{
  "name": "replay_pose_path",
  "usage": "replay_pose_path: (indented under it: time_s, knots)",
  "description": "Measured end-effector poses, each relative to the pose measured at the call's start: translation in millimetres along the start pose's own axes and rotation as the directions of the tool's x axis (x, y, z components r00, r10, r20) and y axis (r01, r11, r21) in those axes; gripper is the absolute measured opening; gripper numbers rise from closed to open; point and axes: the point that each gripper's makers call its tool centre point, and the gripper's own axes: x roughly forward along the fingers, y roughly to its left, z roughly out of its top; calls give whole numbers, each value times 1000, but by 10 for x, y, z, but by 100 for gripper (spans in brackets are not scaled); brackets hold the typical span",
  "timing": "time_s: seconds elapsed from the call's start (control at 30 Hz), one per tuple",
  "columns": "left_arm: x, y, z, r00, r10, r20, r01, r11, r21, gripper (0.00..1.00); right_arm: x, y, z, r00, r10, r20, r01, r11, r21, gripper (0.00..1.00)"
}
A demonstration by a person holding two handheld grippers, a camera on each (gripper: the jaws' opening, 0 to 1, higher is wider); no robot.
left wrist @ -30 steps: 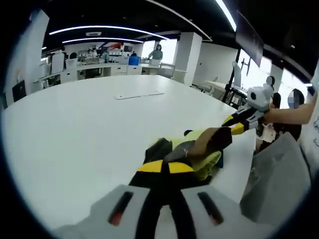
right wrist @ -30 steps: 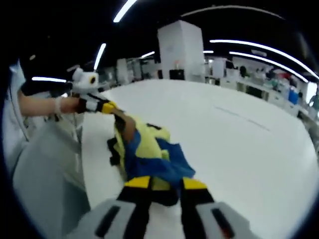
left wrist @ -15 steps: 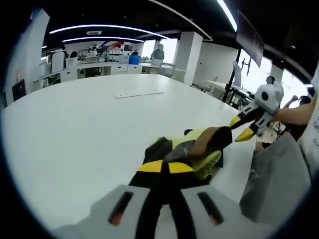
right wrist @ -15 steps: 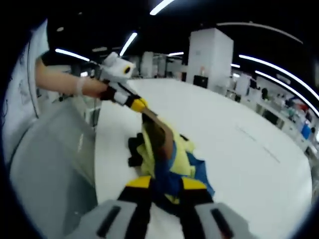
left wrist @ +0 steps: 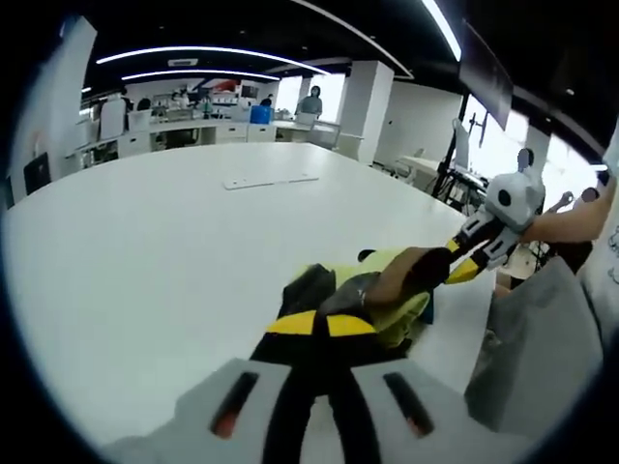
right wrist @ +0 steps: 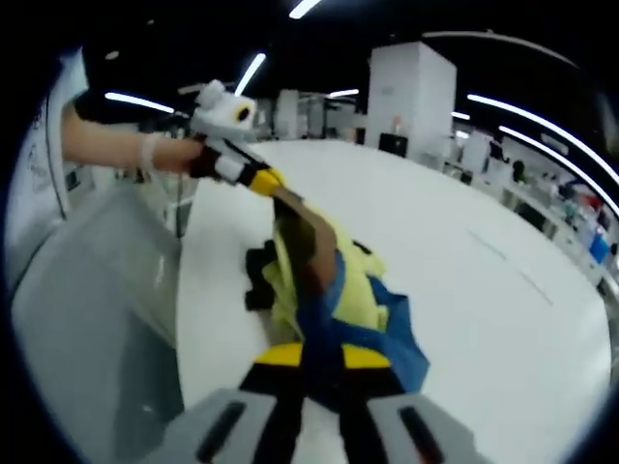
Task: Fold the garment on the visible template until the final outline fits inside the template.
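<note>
A crumpled garment [left wrist: 382, 290] in yellow, black, brown and blue lies near the edge of the white table [left wrist: 164, 242]. My left gripper [left wrist: 324, 325] is shut on its near end. From the right, my right gripper [left wrist: 460, 265], held by a hand, meets a brown fold of the garment. In the right gripper view, the garment [right wrist: 338, 290] runs from my right gripper [right wrist: 320, 357], whose jaws are shut on the blue and yellow cloth, up to the left gripper [right wrist: 261, 180], which pinches a raised brown strip.
A flat white strip [left wrist: 271, 182] lies farther out on the table. Grey cloth on the person's lap [left wrist: 542, 358] hangs just past the table edge [right wrist: 87, 319]. Desks, a white pillar [right wrist: 411, 97] and people stand in the background.
The right gripper lifted with its jaws apart half a second ago, then came back down and shut on the garment. The left gripper has stayed still and shut.
</note>
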Motion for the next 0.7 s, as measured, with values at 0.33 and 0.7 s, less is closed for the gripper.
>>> replay_pose_path:
  time_s: [0.33,0.7]
  knots:
    - [5,-14,4,1000,1,1,-1,1000,-5,0,-18,-108,28,999,-32,10,32,999,22,0]
    - [-116,-72,230,999,-16,29,16,1000,11,0,-456,-373,459,981,-110,161,88,987,136,0]
